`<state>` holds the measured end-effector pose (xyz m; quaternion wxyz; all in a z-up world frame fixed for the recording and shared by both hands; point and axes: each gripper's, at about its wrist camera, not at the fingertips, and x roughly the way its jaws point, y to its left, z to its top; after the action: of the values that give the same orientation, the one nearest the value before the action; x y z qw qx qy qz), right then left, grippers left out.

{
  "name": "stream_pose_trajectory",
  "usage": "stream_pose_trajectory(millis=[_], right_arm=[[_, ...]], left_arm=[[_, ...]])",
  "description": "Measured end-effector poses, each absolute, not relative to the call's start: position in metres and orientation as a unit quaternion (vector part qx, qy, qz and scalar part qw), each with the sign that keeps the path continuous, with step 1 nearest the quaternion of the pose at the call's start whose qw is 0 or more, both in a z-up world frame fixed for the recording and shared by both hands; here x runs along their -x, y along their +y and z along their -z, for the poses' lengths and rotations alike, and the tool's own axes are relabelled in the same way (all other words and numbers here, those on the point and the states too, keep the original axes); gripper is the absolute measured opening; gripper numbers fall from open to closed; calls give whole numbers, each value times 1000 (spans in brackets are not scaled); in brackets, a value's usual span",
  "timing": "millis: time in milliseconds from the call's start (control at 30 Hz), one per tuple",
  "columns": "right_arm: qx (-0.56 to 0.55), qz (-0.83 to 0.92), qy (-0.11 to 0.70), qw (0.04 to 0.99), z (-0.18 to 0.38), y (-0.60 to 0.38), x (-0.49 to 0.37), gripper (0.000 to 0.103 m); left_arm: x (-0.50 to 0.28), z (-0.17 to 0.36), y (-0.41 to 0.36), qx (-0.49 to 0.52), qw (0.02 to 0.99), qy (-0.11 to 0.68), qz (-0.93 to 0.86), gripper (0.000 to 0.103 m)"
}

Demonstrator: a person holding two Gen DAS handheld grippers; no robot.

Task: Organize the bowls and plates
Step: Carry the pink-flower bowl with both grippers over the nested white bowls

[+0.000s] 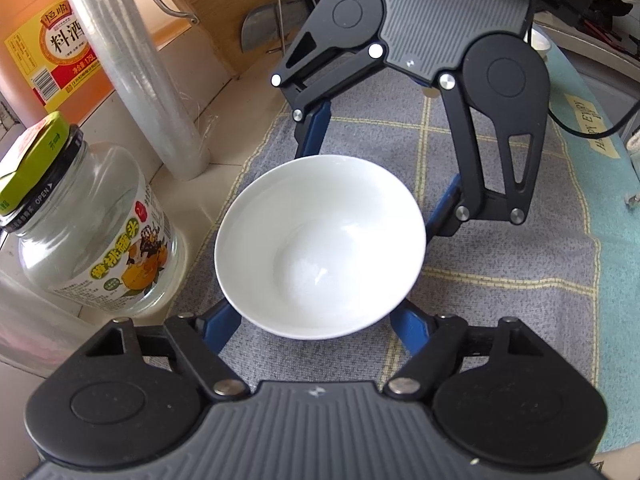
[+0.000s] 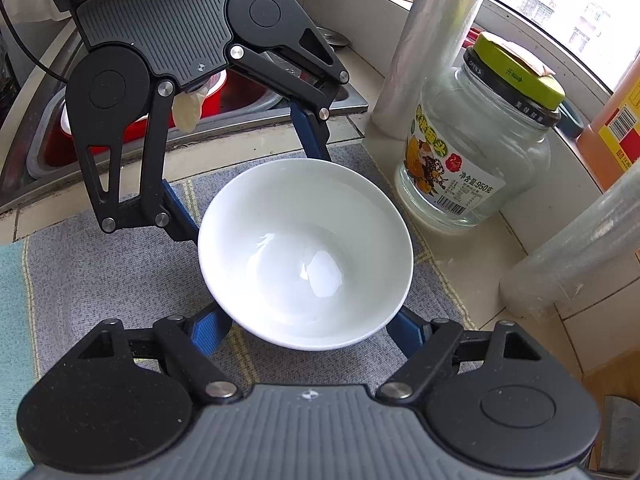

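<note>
1. A smooth, glossy white ceramic bowl (image 1: 320, 248) sits upright at the centre of both views, round and deep, empty, with soft highlights on its inner bottom.
2. It rests on a grey woven cloth mat (image 1: 500, 280) crossed by pale yellow stripes, with a teal towel strip at the right edge of the left wrist view.
3. The left gripper (image 1: 316, 320), matte black linkages with blue fingers (image 1: 222, 326), fills the bottom of its own view; its fingers flank the bowl's near side at a medium spread, their tips hidden under the rim, so contact cannot be told.
4. The right gripper (image 2: 308, 330) mirrors it from the opposite side, blue fingers (image 2: 208, 330) close against the bowl's lower wall on either side; whether the pads press cannot be told.
5. Each gripper appears at the top of the other's view, with a ribbed grey plate between round black hubs.
6. A clear glass jar (image 2: 476, 152) with a yellow-green metal lid stands just beside the mat on pale tiles, at the right of the right wrist view.
7. A tall roll of clear plastic film (image 1: 136, 60) stands upright behind the jar, next to an orange plastic bottle (image 1: 48, 40) with a yellow and red label.
</note>
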<state>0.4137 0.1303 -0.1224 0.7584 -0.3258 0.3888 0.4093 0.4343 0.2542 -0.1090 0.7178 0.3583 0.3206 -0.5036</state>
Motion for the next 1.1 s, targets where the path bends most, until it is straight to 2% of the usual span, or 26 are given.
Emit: stream_pose_trajectory(millis=[367,1100], right_arm=[[330,-402,383,764,106,128,-395,87],[330,-365,382,782,69,106,-296,87]], left_arm=[[-411,88,251,-365,722,307,502,81],[-319,53,227,-379,713,279,519,81]])
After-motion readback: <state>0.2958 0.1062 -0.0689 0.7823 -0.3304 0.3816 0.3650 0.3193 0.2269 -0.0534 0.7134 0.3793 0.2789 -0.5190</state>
